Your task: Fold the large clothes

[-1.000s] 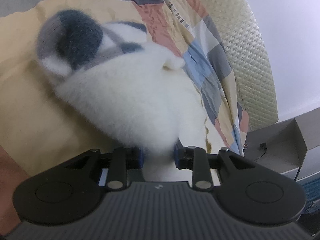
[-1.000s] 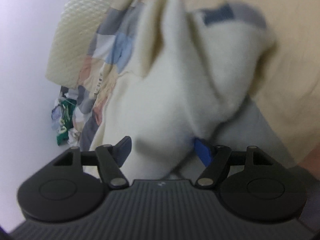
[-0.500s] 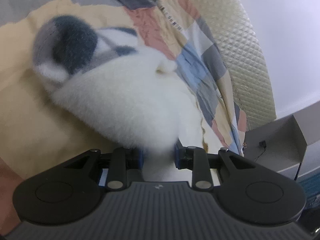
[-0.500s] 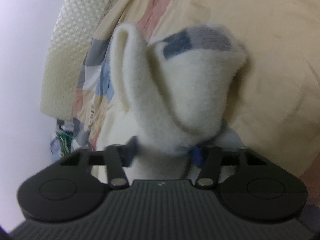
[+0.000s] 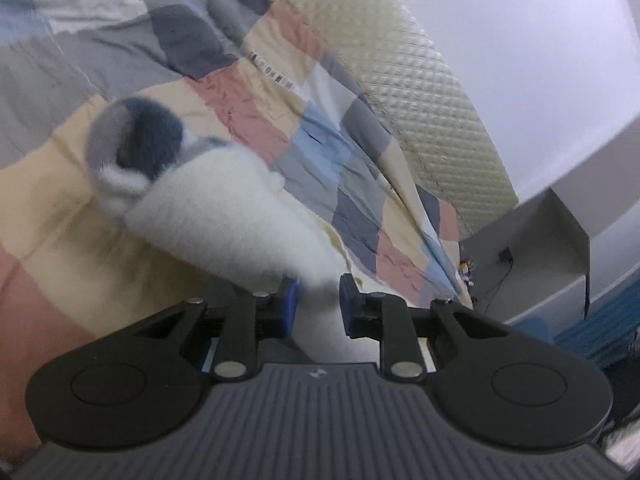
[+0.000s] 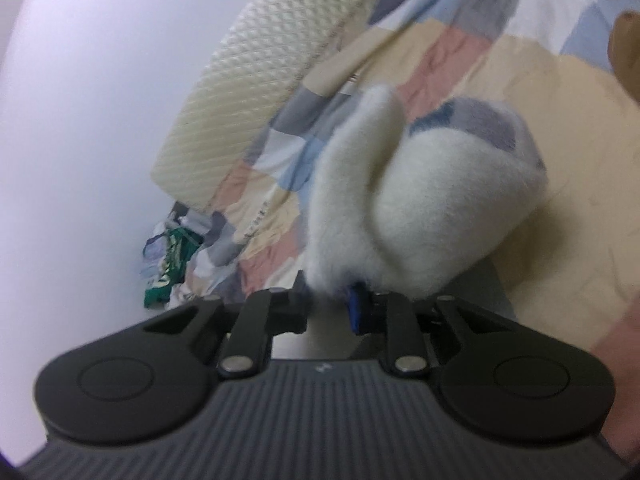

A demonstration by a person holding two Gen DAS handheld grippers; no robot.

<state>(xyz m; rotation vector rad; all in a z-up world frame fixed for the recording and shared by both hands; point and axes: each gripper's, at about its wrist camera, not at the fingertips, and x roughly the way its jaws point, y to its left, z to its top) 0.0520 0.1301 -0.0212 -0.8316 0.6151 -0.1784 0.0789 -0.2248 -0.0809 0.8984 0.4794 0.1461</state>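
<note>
With both the left gripper point(image 5: 316, 300) and right gripper point(image 6: 330, 300), jaws just closing, pinching the fluffy white garment point(image 5: 224, 208) above the patchwork bedspread point(image 5: 360, 184), thick pile could slip free.

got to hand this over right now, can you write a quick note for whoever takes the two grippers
Left gripper: shut on the fluffy white garment; its jaws have just been closing.
Right gripper: shut on the same garment; jaws just closed too.
Garment: bunched, hanging between both grippers over the patchwork bedspread, grey-blue patch at its far end.
Done: both edges gripped.
Left: lay it out flat, likely, then fold.
</note>
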